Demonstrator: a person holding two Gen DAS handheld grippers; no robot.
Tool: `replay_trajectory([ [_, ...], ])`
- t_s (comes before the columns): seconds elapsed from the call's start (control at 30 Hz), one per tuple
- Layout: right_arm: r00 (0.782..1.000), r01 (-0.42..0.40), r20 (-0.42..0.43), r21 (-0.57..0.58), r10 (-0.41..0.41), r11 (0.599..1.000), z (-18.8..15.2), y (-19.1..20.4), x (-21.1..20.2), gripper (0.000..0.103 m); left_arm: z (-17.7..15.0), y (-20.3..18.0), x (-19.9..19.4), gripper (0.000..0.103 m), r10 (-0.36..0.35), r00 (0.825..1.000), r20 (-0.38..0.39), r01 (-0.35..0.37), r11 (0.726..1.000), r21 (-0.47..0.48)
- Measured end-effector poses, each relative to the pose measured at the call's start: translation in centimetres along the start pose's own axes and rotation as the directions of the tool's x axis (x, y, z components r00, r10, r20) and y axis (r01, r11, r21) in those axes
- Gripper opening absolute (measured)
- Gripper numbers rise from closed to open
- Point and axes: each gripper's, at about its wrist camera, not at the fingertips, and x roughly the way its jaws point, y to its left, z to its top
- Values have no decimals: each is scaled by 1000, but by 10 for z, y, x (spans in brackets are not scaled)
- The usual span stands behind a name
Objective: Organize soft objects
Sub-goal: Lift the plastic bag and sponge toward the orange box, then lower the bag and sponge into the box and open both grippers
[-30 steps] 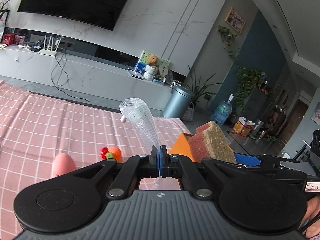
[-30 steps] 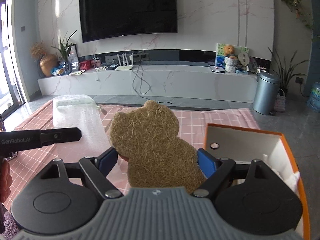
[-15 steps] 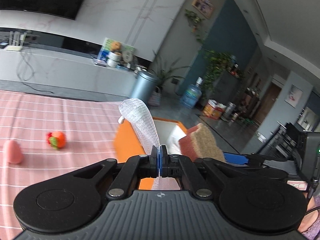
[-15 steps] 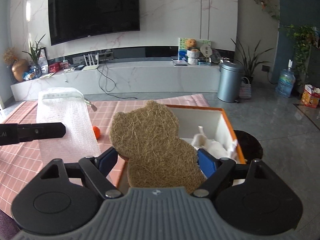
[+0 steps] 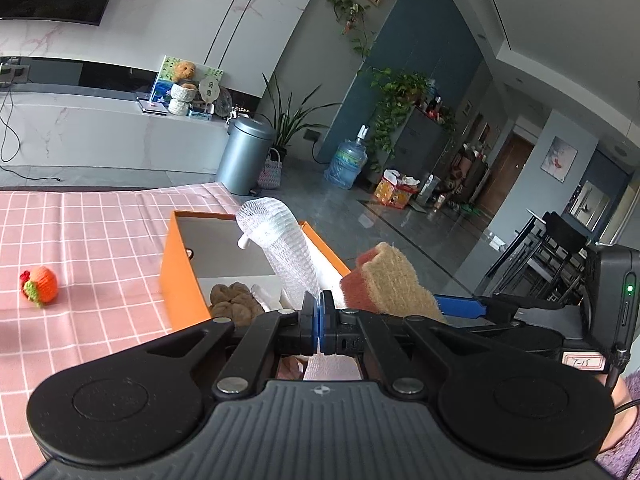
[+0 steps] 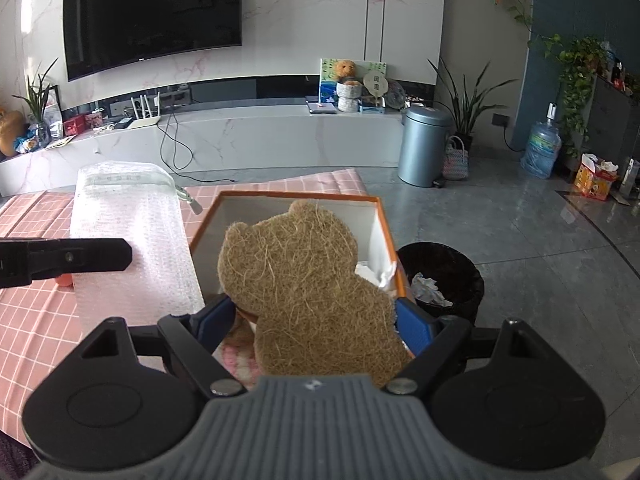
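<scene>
Your left gripper (image 5: 321, 316) pinches one mesh bag (image 5: 280, 248); your right gripper (image 6: 312, 320) clamps one bear-shaped sponge (image 6: 304, 276), both over one orange box (image 5: 180, 276) holding a brown plush (image 5: 236, 300).

Bear-shaped fibre sponge (image 6: 308, 276) upright over open orange box (image 6: 384, 224); white mesh pouch (image 5: 280, 240) raised, perhaps bubble-lined

The bear-shaped sponge (image 6: 308, 280) covers much of the inside of the orange box (image 6: 384, 216), so what lies under it cannot be seen. The right claw (image 6: 316, 320) hides the sponge's bottom edge. The white mesh bag (image 5: 280, 248) blocks part of the box's far wall. The table (image 5: 100, 220) is cut off at the left edge.
</scene>
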Motion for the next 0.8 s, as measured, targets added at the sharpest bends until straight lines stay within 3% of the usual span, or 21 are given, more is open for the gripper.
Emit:
replay_trajectory([
  [0.27, 1000, 2, -20, 27, -2, 1000, 14, -14, 14, 84, 19, 8, 21, 0, 21, 1000, -9, -21, 1000, 20],
  [0.57, 998, 0, -70, 28, 2, 1000, 17, -15, 49, 84, 20, 7, 59, 0, 61, 994, -94, -54, 996, 78],
  [0.8, 999, -10, -41, -10, 10, 1000, 51, -23, 75, 84, 43, 13, 76, 0, 114, 990, -86, -103, 987, 120],
])
